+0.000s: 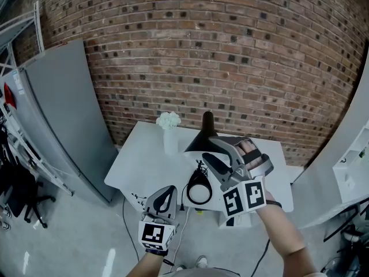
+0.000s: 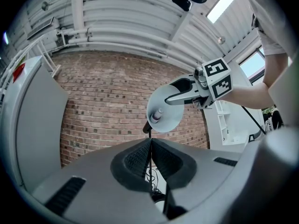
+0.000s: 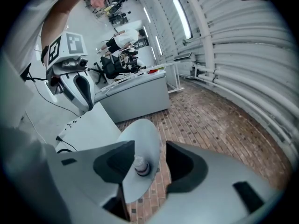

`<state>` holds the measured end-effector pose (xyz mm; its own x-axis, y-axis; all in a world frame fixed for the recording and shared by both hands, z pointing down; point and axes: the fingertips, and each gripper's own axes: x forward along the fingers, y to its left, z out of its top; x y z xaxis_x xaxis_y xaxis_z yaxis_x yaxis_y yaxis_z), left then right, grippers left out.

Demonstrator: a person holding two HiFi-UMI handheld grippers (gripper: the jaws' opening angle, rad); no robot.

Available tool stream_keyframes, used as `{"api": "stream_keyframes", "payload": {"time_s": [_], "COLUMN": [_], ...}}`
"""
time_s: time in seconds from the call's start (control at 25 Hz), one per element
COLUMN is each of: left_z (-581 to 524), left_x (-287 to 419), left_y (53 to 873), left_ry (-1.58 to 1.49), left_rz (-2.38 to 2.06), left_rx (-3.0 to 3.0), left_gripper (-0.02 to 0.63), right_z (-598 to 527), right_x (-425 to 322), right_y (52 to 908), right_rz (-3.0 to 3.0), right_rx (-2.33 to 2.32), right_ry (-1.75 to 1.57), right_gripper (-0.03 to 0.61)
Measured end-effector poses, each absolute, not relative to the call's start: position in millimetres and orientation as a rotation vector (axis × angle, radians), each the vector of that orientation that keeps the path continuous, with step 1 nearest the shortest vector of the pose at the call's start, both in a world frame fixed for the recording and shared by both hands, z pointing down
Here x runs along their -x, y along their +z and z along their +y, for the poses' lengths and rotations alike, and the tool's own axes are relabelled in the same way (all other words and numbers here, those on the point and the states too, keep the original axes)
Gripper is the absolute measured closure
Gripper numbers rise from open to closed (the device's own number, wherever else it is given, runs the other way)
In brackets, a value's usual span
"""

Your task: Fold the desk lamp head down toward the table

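My right gripper (image 3: 150, 155) gapes wide around the lamp head (image 3: 142, 136), pads not pressing. My left gripper (image 2: 150, 158) is closed on nothing. The lamp's base (image 1: 199, 193) sits by the desk's (image 1: 141, 154) near edge. Next, I reckon: clamp the rim and tip it down.

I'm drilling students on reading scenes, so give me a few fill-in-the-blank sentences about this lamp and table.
1. The wall behind the table is made of ____.
2. The vase on the table holds ____ flowers.
3. The right gripper has the ____ head between its open fingers.

Missing words: brick; white; lamp.
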<state>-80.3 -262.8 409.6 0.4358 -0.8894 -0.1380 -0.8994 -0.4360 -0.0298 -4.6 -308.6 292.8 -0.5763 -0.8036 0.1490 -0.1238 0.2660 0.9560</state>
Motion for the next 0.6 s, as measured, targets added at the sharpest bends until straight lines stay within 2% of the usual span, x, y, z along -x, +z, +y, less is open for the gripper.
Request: {"api": "stream_keyframes", "payload": {"time_s": [0.6], "left_z": [-272], "left_x": [77], "left_y": [411], "left_ry": [0.164], "left_rz": [1.601], "left_rx": [2.589], "left_gripper": [0.604], "right_z": [-297], "right_x": [10], "right_y": [318], "right_rz": [-1.911], "right_rx": [-0.701], "right_ry": [-1.344], "right_gripper": [0.374]}}
